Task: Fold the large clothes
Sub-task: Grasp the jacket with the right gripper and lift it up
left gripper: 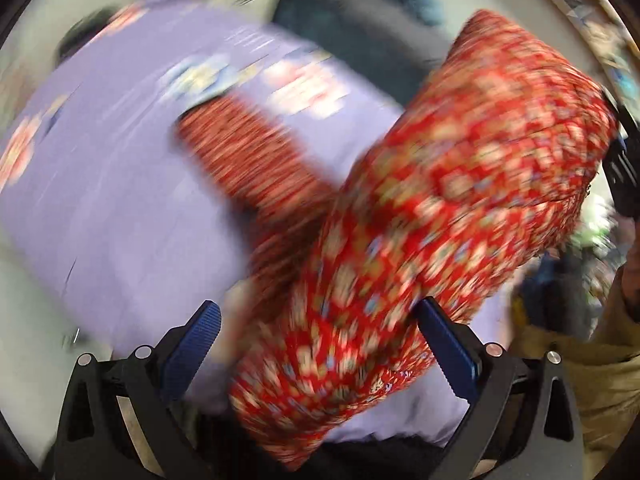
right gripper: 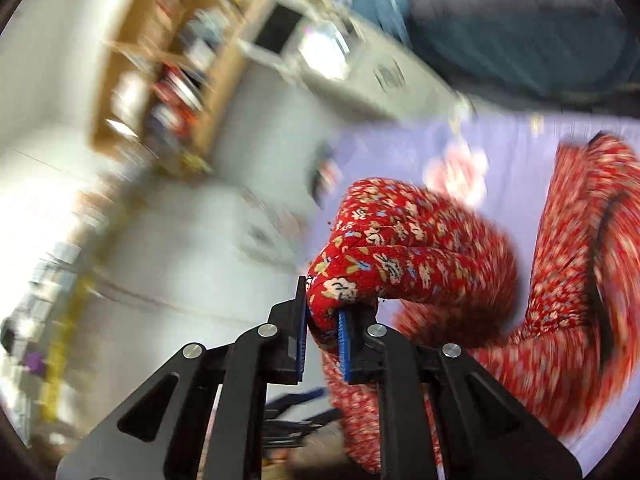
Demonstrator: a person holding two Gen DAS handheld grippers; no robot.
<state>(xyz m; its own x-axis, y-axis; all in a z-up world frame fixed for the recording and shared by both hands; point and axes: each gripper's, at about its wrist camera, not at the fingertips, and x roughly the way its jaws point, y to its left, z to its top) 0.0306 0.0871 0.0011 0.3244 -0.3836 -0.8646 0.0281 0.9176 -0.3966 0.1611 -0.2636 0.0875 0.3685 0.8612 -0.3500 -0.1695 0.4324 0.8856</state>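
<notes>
A red floral garment [left gripper: 460, 168] stretches in the left wrist view from the bottom middle up to the right, above a lavender sheet [left gripper: 120, 200] with flower prints. My left gripper [left gripper: 318, 308] is open, its fingers wide apart. The cloth runs between them and lies against the right finger [left gripper: 444, 336]; the left finger [left gripper: 200, 340] stands apart from it. My right gripper [right gripper: 322, 304] is shut on a bunched fold of the garment [right gripper: 400, 256], lifted over the sheet [right gripper: 512, 160]. More of the garment hangs to the right. Both views are motion-blurred.
A wooden shelf [right gripper: 168, 60] full of small items and a white box-like unit [right gripper: 360, 68] stand beyond the sheet. A dark teal shape [right gripper: 520, 32] lies at the far side. A tan sleeve [left gripper: 600, 380] shows at the lower right.
</notes>
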